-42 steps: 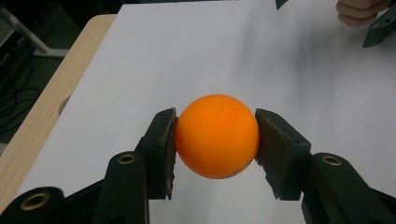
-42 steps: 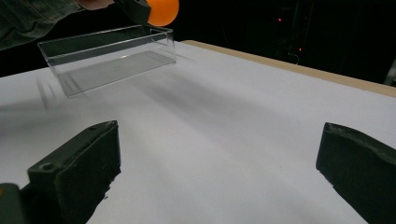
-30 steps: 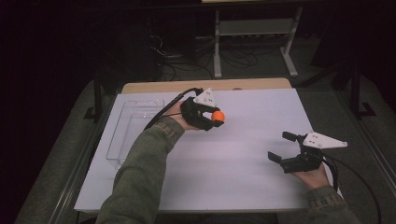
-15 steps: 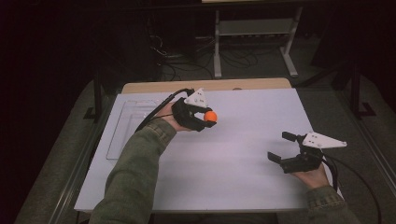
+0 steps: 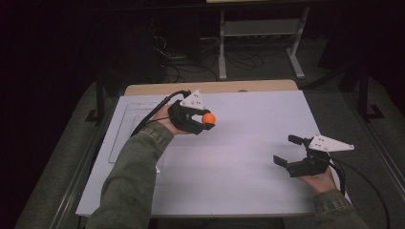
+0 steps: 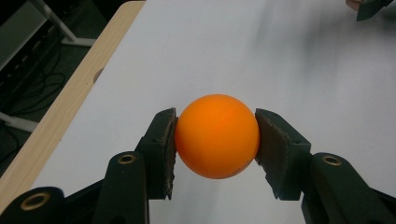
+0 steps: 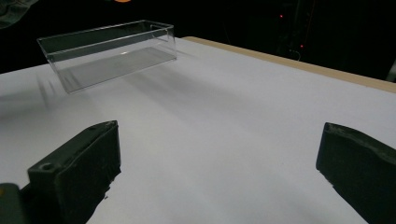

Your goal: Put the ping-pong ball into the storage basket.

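An orange ball (image 5: 208,118) is clamped between the jaws of my left gripper (image 5: 205,121), held above the white table top (image 5: 248,124) left of centre. In the left gripper view the ball (image 6: 217,135) sits squarely between the two pads (image 6: 166,149), off the surface. My right gripper (image 5: 285,150) hovers low over the table's right front with its jaws wide apart and nothing between them. In the right gripper view it (image 7: 219,149) looks across bare white surface toward a clear plastic box (image 7: 107,49).
The clear box (image 5: 125,128) lies at the table's left side, partly behind the left forearm. A wooden strip (image 5: 210,88) edges the far side. Beyond it stand a metal stand and cables on the dark floor.
My left gripper has drifted a little to the left with the orange ball still in it. The right gripper has stayed where it was, open.
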Tool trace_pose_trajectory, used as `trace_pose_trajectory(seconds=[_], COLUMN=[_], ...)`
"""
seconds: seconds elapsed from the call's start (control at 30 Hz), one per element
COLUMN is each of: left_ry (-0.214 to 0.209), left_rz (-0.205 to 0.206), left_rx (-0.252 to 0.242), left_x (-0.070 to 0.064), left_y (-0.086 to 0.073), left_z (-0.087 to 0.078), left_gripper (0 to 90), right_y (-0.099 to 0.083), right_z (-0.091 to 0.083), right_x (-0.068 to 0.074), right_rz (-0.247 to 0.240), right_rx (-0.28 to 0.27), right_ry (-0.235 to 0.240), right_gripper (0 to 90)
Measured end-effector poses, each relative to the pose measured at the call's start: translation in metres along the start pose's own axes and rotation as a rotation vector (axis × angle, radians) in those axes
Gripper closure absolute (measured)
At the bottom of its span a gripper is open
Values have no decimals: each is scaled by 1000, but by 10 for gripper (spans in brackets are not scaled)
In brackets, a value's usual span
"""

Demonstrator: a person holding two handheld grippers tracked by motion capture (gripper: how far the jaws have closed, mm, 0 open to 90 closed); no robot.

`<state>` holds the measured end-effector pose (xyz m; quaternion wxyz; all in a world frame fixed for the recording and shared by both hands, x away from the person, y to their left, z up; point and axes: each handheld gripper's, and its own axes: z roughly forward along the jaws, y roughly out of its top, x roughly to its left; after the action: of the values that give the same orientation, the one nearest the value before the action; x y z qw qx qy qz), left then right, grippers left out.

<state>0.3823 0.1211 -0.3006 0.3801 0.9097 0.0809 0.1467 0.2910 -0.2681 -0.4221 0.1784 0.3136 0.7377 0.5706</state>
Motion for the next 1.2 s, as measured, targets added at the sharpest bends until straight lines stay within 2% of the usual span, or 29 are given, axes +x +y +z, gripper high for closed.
trace_pose_trajectory(seconds=[0.37, 0.6, 1.2], left_ry=[19, 34, 64], left_rz=[-11, -27, -45], left_rx=[5, -21, -3], left_x=[0, 2, 1], left_y=[-9, -13, -26], left_z=[-15, -23, -39], left_gripper=[503, 503, 504], right_y=[-1, -1, -1], right_z=[1, 1, 1], right_x=[0, 0, 0], right_rz=[-2, -1, -5], right_rx=[7, 8, 15], right_ry=[0, 0, -1], right_gripper=[0, 0, 0])
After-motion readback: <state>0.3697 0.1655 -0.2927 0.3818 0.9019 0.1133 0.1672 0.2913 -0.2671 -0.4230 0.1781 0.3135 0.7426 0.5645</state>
